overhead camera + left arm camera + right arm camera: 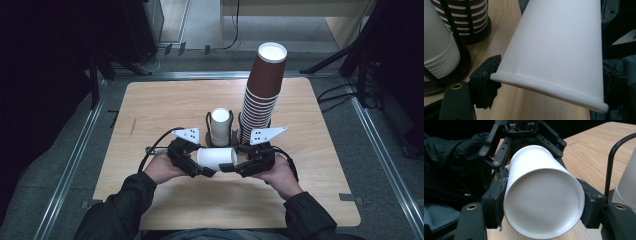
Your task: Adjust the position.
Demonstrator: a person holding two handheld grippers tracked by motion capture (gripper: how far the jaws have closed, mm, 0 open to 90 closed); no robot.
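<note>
1. My left gripper [209, 172] and right gripper [227, 167] both clamp one white cup [216, 158], lying sideways at frame centre
2. Behind: one white stack [220, 126], one brown stack [261, 92]

A paper cup [216, 157] is held sideways between both grippers, before two cup stacks [220, 126] on the table [150, 115].
</note>
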